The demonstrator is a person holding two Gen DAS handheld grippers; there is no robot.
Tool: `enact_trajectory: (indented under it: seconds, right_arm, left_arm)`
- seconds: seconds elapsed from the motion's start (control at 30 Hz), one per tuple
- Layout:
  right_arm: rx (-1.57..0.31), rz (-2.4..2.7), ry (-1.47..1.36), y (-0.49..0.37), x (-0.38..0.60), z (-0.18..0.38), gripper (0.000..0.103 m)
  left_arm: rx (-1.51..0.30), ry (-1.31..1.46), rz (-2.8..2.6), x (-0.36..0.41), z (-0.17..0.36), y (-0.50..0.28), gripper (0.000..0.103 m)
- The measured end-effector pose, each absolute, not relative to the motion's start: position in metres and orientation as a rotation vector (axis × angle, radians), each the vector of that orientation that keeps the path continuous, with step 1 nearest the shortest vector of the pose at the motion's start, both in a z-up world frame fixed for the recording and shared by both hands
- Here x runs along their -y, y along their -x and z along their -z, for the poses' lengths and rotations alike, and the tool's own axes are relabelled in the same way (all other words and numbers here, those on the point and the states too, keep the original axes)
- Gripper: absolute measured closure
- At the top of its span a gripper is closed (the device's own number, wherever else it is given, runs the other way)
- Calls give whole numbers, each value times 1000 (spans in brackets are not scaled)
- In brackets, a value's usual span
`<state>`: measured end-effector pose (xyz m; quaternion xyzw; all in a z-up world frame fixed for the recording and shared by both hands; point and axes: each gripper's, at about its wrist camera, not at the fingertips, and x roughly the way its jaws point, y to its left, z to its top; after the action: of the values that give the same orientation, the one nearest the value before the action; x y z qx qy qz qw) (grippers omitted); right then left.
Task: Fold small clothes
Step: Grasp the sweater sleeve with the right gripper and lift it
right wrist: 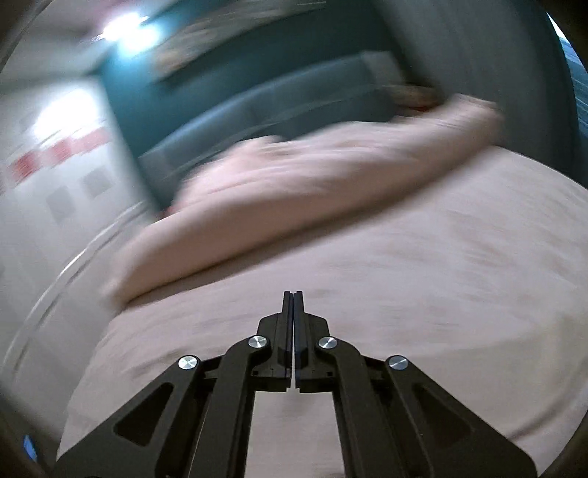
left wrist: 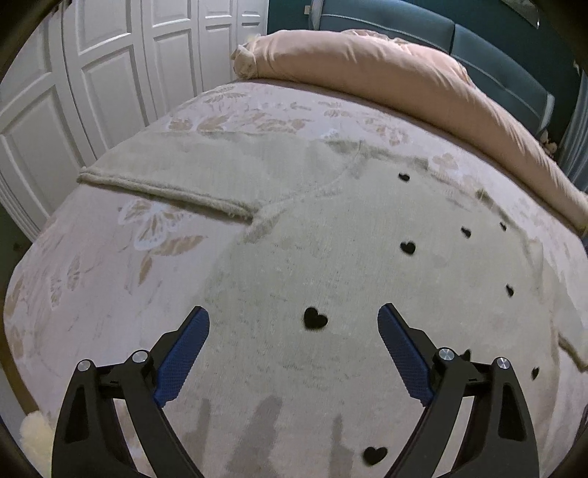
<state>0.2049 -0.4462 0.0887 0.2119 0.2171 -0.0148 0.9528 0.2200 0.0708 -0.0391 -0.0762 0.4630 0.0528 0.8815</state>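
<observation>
Left wrist view: your left gripper (left wrist: pixel 294 318) hangs over a beige knit sweater (left wrist: pixel 330 264) with its jaws spread wide and nothing between the blue pads (left wrist: pixel 182 358); only this view shows the garment.
Sweater: it lies spread flat across the centre and right of that frame, dotted with small black hearts (left wrist: pixel 315 318), one of them sitting in the gap between your fingertips.
Sleeve: one sleeve (left wrist: pixel 161 184) runs out to the left of the frame, its cuff edge lying on the bedspread.
Right wrist view: your right gripper (right wrist: pixel 293 294) has its jaws pressed fully together at lower centre, with nothing caught between them; the whole picture is smeared, and no sweater shows in it.
Only in the right view: a bright light patch (right wrist: pixel 125 25) at the upper left and a pale wall (right wrist: pixel 47 206) down the left side, too blurred to read further.
Surface: a bed covered by a pinkish bedspread (left wrist: pixel 110 294) with a butterfly and leaf pattern, sharp in the left view and plain-looking in the right.
Pillow: a long peach pillow (left wrist: pixel 367 62) lies along the top of the bed in both views.
Room: white panelled doors (left wrist: pixel 92 73) fill the upper left of the left view; a teal padded headboard (left wrist: pixel 477 40) stands behind the pillow at upper right.
</observation>
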Motion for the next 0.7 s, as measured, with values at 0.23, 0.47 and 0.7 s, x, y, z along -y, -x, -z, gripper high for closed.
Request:
enact_trajectory:
  seconds: [0.23,0.47,0.7]
  right_arm:
    - [-567,51,-436,-230,376,-42,50]
    - [-687,712,-635,-106,589,46,46]
    - [-691,872,-930,-59,695,98,47]
  left_arm:
    - [-948,183,-112,-85,25,-220,12]
    - [-993,154,-132,-96,47,-215,12]
    - [-1043,151,-127,-75,61,-209,12]
